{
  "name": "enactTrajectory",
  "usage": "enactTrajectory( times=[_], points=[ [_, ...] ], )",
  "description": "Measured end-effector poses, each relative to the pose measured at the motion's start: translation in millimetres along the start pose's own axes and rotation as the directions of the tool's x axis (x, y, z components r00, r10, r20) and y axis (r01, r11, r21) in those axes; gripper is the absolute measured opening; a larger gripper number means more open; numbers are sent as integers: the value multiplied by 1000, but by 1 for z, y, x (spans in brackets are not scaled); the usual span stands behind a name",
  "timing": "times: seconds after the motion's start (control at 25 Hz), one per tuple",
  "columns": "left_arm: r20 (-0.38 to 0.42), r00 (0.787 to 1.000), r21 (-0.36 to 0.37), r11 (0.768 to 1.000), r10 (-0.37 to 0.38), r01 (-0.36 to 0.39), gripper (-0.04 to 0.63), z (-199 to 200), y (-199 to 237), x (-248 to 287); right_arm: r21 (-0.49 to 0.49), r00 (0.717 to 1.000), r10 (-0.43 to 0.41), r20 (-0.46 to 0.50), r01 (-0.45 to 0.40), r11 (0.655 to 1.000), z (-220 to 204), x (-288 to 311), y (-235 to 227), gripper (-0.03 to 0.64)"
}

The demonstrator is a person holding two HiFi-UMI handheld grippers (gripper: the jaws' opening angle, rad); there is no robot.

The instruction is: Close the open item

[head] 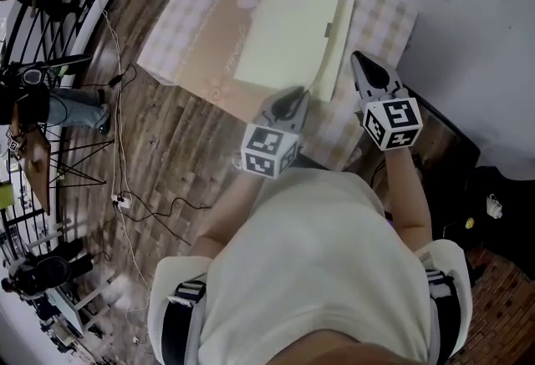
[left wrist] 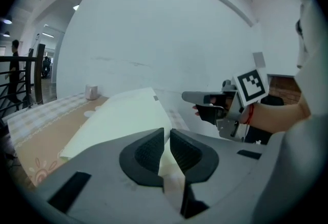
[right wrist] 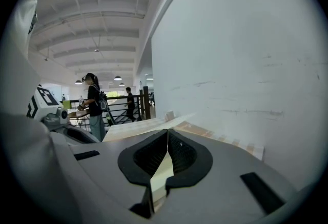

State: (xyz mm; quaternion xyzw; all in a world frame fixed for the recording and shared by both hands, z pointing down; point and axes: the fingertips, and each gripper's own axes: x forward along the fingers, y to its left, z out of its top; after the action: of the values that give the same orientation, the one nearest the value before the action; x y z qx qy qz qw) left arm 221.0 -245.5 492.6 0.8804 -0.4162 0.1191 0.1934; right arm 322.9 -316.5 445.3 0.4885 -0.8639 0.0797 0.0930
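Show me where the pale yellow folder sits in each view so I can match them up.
Head view: folder at upper centre, lying flat.
Left gripper view: folder left of centre, sloping towards the lower left.
Right gripper view: folder shows as a thin pale strip just left of centre.
Shared landmark: the checked tablecloth under it, visible in all three views.

Two tools (head: 292,94) (head: 358,61), one pale folder (head: 288,29), one table (head: 209,54), and perhaps one small cup (left wrist: 91,92).
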Motion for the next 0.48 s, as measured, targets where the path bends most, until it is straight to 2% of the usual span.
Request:
enactTrajectory(
  times=[0.24,0.48],
  points=[
    [-79,997,59,998,-9,13,28,-25,-12,25,-44,999,16,-49,-18,999,-10,30,-15,2],
    [-202,979,116,993,11,13,31,-43,-22,45,-79,993,38,-115,-47,996,-30,68,-16,2]
  ],
)
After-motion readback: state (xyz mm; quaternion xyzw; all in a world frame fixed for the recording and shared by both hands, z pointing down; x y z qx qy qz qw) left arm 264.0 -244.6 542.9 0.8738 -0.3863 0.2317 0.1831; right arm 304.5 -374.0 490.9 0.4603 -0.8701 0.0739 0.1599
